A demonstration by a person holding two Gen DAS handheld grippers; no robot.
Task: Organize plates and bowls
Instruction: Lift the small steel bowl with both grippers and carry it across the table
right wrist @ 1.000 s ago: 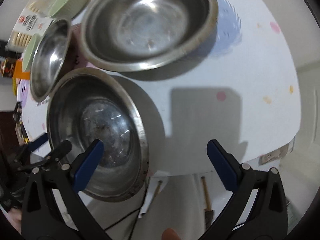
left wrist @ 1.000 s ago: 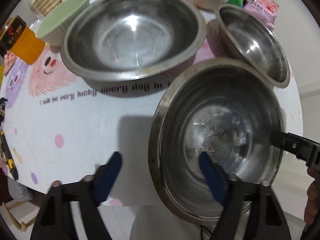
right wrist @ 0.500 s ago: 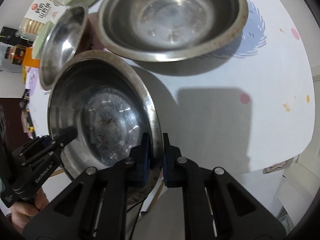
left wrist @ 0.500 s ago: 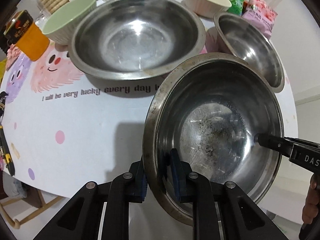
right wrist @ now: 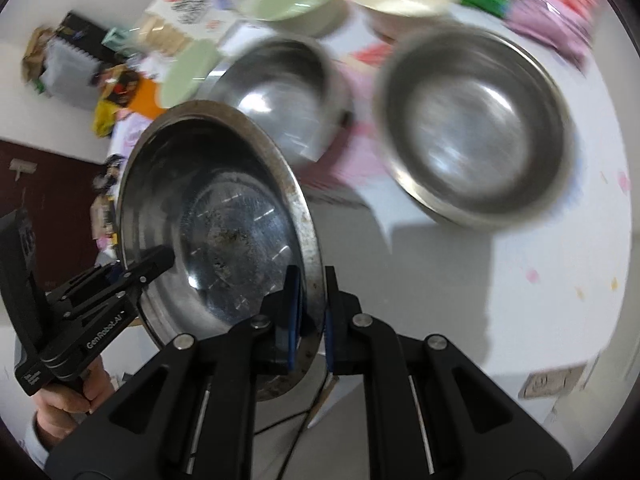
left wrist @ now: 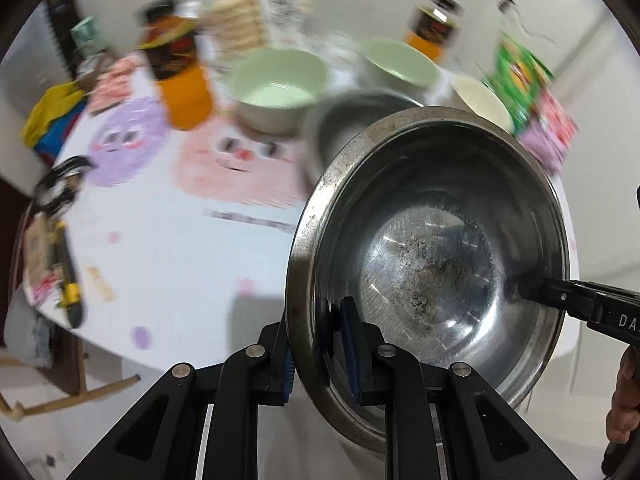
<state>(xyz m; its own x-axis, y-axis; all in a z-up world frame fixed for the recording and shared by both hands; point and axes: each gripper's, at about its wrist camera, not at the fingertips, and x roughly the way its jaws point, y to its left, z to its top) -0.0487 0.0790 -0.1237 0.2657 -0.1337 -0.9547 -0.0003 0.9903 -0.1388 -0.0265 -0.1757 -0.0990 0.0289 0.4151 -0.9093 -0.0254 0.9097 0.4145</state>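
A stained steel bowl (left wrist: 432, 256) is held off the table by both grippers and tilts toward the cameras. My left gripper (left wrist: 320, 340) is shut on its near rim. My right gripper (right wrist: 310, 316) is shut on the opposite rim; the bowl also shows in the right wrist view (right wrist: 224, 216). On the table stand a large steel bowl (right wrist: 476, 136) and a smaller steel bowl (right wrist: 280, 92). Behind them are two green bowls (left wrist: 280, 84) (left wrist: 400, 64) and a cream bowl (left wrist: 480, 100).
The round table (left wrist: 168, 248) has a white cartoon-printed cloth. At its back stand an orange jar (left wrist: 184, 84), a biscuit box (left wrist: 256, 20), a green snack bag (left wrist: 520, 76) and a pink packet (left wrist: 552, 132). Tools lie at its left edge (left wrist: 60, 248).
Both grippers went from open to shut on the stained bowl's rim and have lifted it off the table. The views have swung up and the background is blurred.
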